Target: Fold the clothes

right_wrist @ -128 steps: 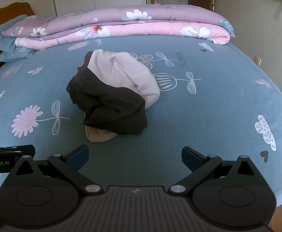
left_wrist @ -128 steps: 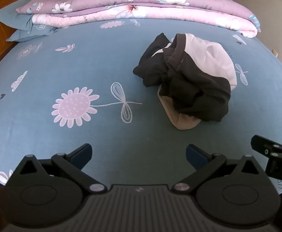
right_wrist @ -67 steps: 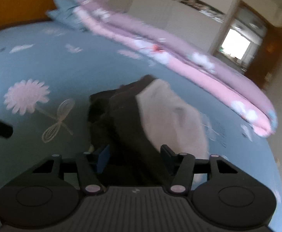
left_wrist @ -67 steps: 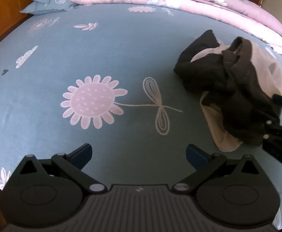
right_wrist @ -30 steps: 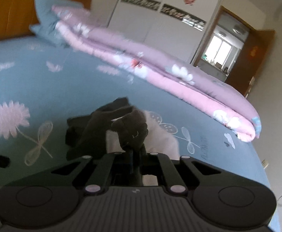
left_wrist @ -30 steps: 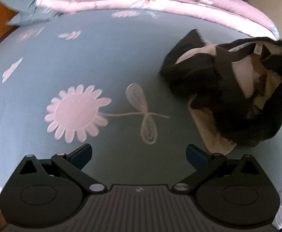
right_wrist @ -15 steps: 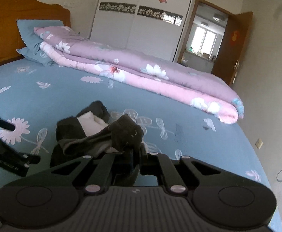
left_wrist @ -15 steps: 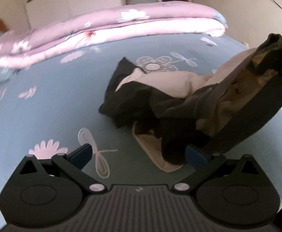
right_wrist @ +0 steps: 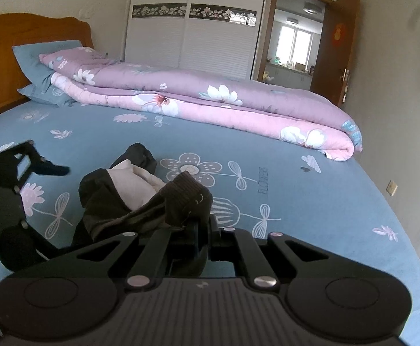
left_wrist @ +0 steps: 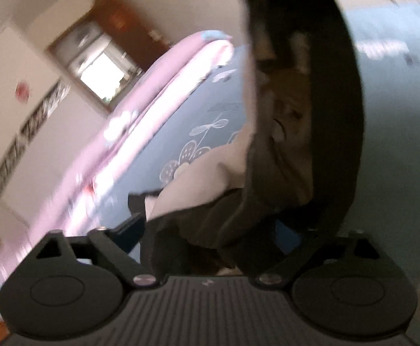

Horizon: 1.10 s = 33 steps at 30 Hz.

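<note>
My right hand-held gripper (right_wrist: 201,227) clenches the dark garment (right_wrist: 140,204) low in frame; left hand-held gripper (left_wrist: 210,230) gapes around cloth — I'd grab the waistband cleanly.

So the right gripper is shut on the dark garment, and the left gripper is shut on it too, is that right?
Not quite. The right gripper is shut on the dark garment, as the right wrist view shows. The left gripper is open: in the left wrist view its fingers stand wide apart, with cloth hanging between them, not clamped.
</note>
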### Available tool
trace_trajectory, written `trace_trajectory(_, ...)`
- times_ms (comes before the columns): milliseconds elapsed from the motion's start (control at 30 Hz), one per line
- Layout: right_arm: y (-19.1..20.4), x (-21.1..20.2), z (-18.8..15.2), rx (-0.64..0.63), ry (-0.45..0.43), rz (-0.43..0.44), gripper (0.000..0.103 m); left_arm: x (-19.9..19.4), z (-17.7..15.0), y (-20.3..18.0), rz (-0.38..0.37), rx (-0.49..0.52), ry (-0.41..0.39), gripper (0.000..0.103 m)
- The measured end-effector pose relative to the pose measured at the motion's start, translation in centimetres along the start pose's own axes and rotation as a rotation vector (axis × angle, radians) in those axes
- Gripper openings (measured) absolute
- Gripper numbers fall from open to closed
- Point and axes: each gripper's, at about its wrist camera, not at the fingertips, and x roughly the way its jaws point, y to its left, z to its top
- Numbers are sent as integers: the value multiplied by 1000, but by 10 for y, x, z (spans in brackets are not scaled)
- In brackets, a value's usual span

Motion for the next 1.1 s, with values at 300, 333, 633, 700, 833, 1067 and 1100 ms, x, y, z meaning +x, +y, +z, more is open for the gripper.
trace_trajectory(300, -9, 6, -5, 15, 11, 19, 7, 26, 13, -9, -107, -29, 22, 32)
trace_trajectory(333, -9, 7, -6, 12, 16, 22, 7, 26, 12, -9, -113, -40, 24, 32)
trace_trajectory(633, -4, 27, -20, 8, 103, 63, 8, 31, 8, 25, -157, -233, 70, 4)
trace_trajectory(700, -3, 31, -24, 10, 118, 66, 9, 29, 9, 31, -155, -256, 70, 4)
trace_trajectory(833, 0, 36, -31, 5, 143, 63, 13, 30, 10, 39, -163, -285, 71, 2)
trace_trajectory(1067, -3, 43, -43, 51, 163, 73, 63, 30, 11, 38, -174, -281, 66, 2)
trace_trajectory(1100, -4, 46, -45, 67, 169, 92, 63, 30, 10, 38, -175, -280, 66, 2)
